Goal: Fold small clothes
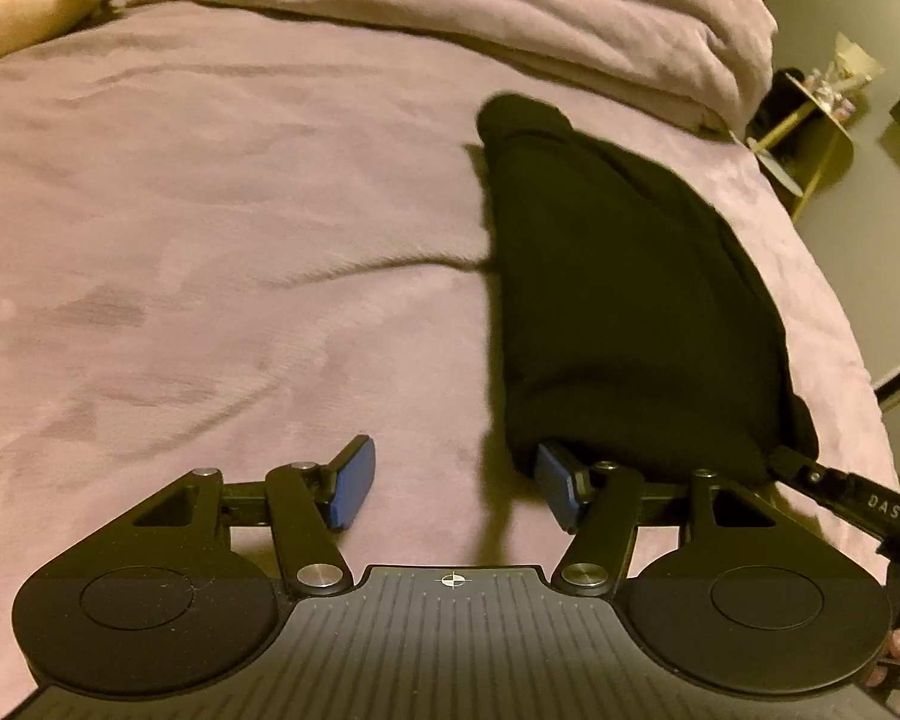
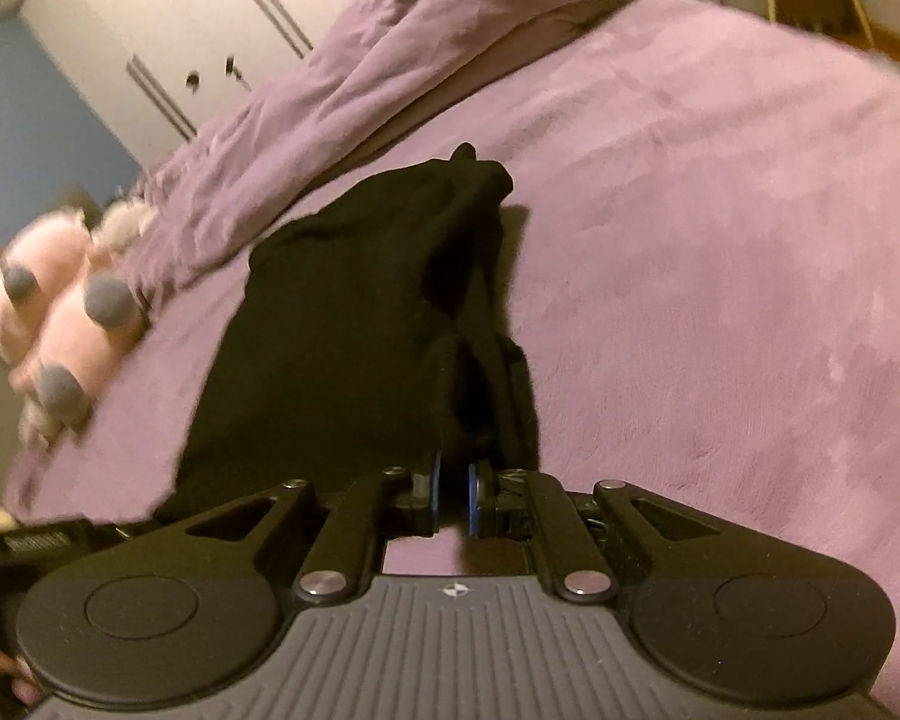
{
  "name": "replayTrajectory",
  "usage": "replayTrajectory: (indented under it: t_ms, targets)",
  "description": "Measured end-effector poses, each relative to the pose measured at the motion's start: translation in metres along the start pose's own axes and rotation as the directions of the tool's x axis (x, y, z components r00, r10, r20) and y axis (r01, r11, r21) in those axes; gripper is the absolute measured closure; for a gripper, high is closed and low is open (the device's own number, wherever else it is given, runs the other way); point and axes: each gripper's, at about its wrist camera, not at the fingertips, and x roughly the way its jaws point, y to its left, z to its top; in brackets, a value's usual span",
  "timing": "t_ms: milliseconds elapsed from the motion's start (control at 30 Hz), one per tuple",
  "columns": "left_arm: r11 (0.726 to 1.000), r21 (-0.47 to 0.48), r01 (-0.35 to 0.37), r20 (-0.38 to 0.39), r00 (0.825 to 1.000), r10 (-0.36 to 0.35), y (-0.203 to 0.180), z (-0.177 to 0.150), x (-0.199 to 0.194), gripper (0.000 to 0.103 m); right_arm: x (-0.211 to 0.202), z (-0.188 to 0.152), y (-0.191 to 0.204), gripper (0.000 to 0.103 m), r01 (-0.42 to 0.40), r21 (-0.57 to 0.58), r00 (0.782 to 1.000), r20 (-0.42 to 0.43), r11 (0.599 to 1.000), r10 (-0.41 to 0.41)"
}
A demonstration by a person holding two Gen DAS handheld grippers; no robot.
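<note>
A black garment (image 1: 624, 294) hangs lifted above the purple bedspread (image 1: 210, 210), stretched from its far end toward the near right. My left gripper (image 1: 456, 480) is open; its right blue pad (image 1: 555, 480) sits under the garment's near edge, its left pad (image 1: 354, 480) is over bare bedspread. The right gripper's tip (image 1: 810, 471) shows at that edge's right corner. In the right wrist view my right gripper (image 2: 453, 495) is shut on the garment's near edge (image 2: 354, 324), with folds bunched just above its blue pads (image 2: 435, 492).
A rumpled purple blanket (image 1: 540, 18) lies along the bed's far side. A pink plush toy (image 2: 60, 312) lies near the bed's head. A small yellow side table (image 1: 810, 132) stands beyond the bed's right edge. White wardrobe doors (image 2: 168, 30) stand behind.
</note>
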Motion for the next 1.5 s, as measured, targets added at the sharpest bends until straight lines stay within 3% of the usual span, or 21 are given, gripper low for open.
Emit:
replayTrajectory:
  t_ms: [100,200,333,467,633,733,800,833,900,1067,1233,1267,1300,1433,1500]
  targets:
    - [1.000,-0.012,-0.023,0.058,0.998,0.024,0.012,0.002,-0.021,0.038,-0.017,0.001,0.001,0.085,0.033,-0.041,0.999,0.045,0.999,-0.031]
    - [0.997,-0.054,0.051,0.075,0.996,-0.047,0.021,0.008,-0.025,0.036,-0.033,0.005,-0.006,0.083,0.027,-0.039,0.995,0.094,0.999,-0.023]
    - [0.981,-0.111,0.157,0.027,0.988,-0.155,0.012,0.016,0.002,0.038,-0.030,0.010,-0.006,0.083,0.009,-0.004,0.996,0.086,1.000,-0.009]
    - [0.980,-0.112,0.167,-0.061,0.983,-0.174,-0.003,0.013,0.033,0.041,-0.019,0.009,0.004,0.083,-0.005,-0.020,0.998,0.057,1.000,0.006]
    - [0.988,0.001,0.156,-0.124,0.980,-0.155,-0.005,0.007,0.036,0.042,-0.011,0.011,-0.001,0.079,-0.003,-0.044,1.000,0.015,0.999,0.003]
    - [0.972,-0.040,0.230,-0.101,0.967,-0.233,0.006,0.017,0.025,0.039,-0.014,0.020,-0.018,0.064,-0.104,0.012,0.993,0.050,0.995,0.103]
    - [0.957,-0.082,0.278,-0.047,0.958,-0.282,0.015,0.030,0.023,0.037,-0.012,0.029,-0.030,0.039,-0.179,0.065,0.982,0.075,0.982,0.174]
    - [0.952,-0.097,0.289,-0.031,0.955,-0.294,0.016,0.034,0.024,0.037,-0.007,0.035,-0.035,0.036,-0.206,0.088,0.977,0.073,0.975,0.200]
    - [0.932,-0.123,0.342,-0.007,0.938,-0.346,0.018,0.046,0.038,0.035,0.011,0.046,-0.044,0.036,-0.243,0.141,0.970,0.039,0.960,0.240]
    - [0.915,-0.160,0.371,-0.018,0.925,-0.378,0.009,0.070,0.083,0.035,0.061,0.066,-0.054,0.036,-0.270,0.219,0.958,-0.036,0.938,0.284]
    - [0.895,-0.204,0.396,-0.045,0.910,-0.413,0.006,0.077,0.118,0.036,0.085,0.080,-0.056,0.037,-0.332,0.239,0.936,-0.039,0.912,0.351]
    - [0.886,-0.229,0.404,-0.035,0.906,-0.422,0.007,0.078,0.121,0.036,0.090,0.083,-0.056,0.044,-0.339,0.246,0.932,-0.044,0.908,0.360]
    - [0.875,-0.251,0.413,-0.024,0.901,-0.432,0.008,0.080,0.124,0.041,0.095,0.084,-0.054,0.055,-0.343,0.253,0.929,-0.053,0.905,0.367]
    - [0.869,-0.283,0.406,-0.027,0.902,-0.430,0.013,0.080,0.131,0.070,0.113,0.083,-0.052,0.071,-0.340,0.298,0.922,-0.078,0.892,0.378]
    - [0.851,-0.294,0.435,-0.011,0.889,-0.458,0.018,0.081,0.129,0.076,0.116,0.083,-0.047,0.080,-0.330,0.308,0.924,-0.086,0.892,0.372]
